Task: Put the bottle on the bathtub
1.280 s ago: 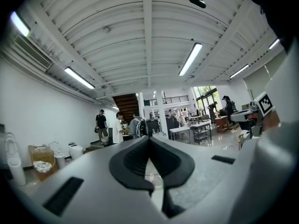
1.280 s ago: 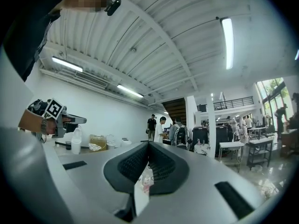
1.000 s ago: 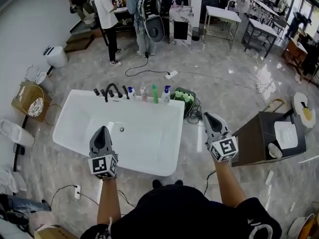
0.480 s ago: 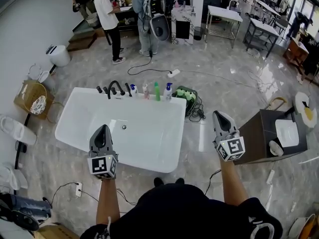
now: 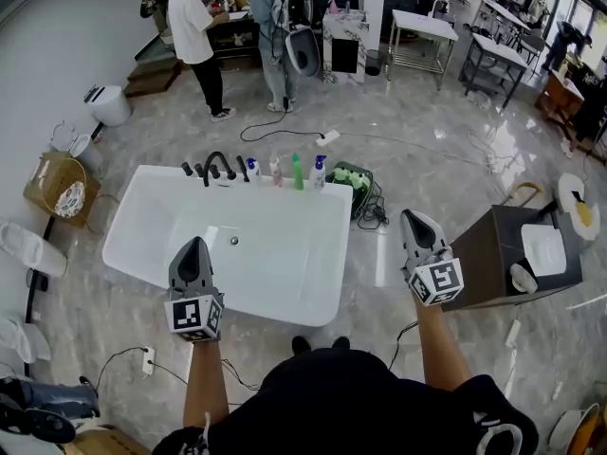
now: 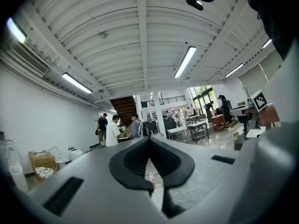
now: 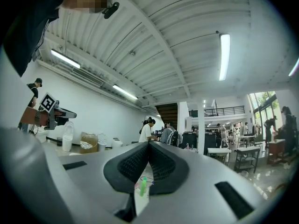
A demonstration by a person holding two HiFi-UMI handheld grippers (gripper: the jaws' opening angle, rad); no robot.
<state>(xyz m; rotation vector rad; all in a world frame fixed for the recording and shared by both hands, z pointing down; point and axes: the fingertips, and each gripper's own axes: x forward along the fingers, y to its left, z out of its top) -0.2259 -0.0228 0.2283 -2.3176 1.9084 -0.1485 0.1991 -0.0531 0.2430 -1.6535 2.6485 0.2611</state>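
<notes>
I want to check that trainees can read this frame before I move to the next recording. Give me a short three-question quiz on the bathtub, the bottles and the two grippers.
1. True or false: the left gripper is shut on a bottle.
2. How many plastic bottles stand on the far rim of the white rectangular bathtub? A two, B four, C seven.
3. Which gripper hangs over the grey marble floor, not the tub?
Key: 1 false, its jaws are shut and empty; 2 B; 3 the right gripper.

Bathtub (image 5: 275, 254): one. Bottles (image 5: 296, 172): four, on rim, 12 o'clock. Left gripper (image 5: 194, 246) plus right gripper (image 5: 410, 218): two. Dark box (image 5: 493, 254), 3 o'clock: one. People (image 5: 194, 27), 11 o'clock: three, perhaps more.
</notes>
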